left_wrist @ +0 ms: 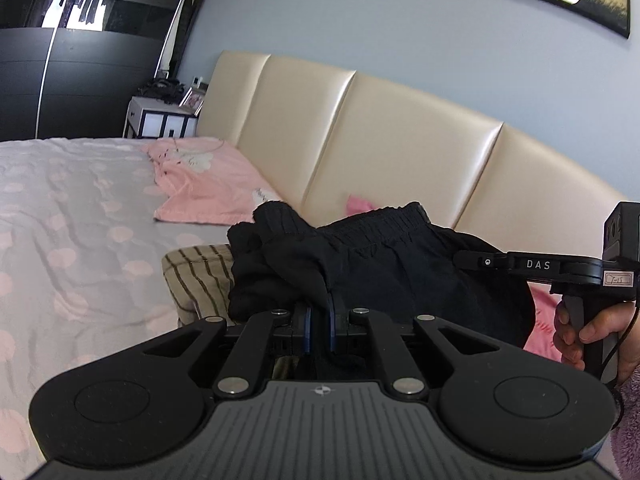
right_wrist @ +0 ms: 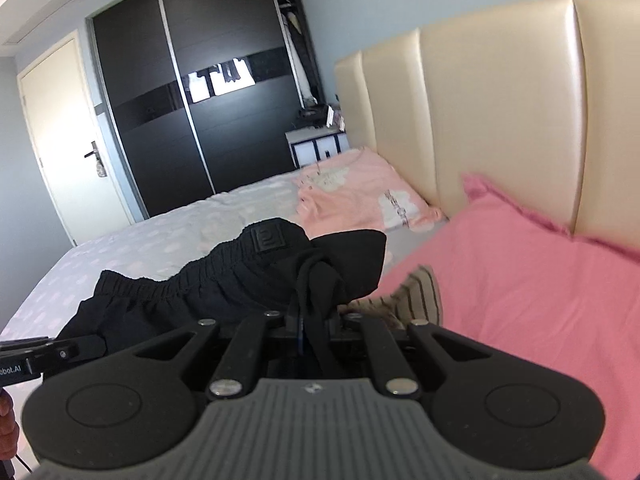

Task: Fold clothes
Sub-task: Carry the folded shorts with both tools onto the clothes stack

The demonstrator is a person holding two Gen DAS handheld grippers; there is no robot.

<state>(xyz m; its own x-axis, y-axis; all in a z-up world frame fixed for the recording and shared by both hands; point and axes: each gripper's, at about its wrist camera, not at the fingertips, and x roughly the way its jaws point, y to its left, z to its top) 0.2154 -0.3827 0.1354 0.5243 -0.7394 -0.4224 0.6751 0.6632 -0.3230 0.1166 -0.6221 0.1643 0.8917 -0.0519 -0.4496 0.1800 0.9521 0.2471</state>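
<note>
Two hand-held claws gripped one pair of black shorts above a bed covered in a grey sheet with pale pink dots. The left claw had its blue-edged fingers drawn almost together, pinching a bunched fold of the black fabric. The right claw was likewise nearly closed, with a twist of the same fabric and a dark cord caught between its fingers. The shorts hung between the two claws, the gathered elastic waistband uppermost and a square embossed patch showing at one end. Beneath them, on the bed, lay a beige garment with dark stripes. A pale pink pillow lay farther along against the cream padded headboard, and a brighter pink pillow lay close to the right claw. A dark sliding wardrobe stood beyond the bed.
</note>
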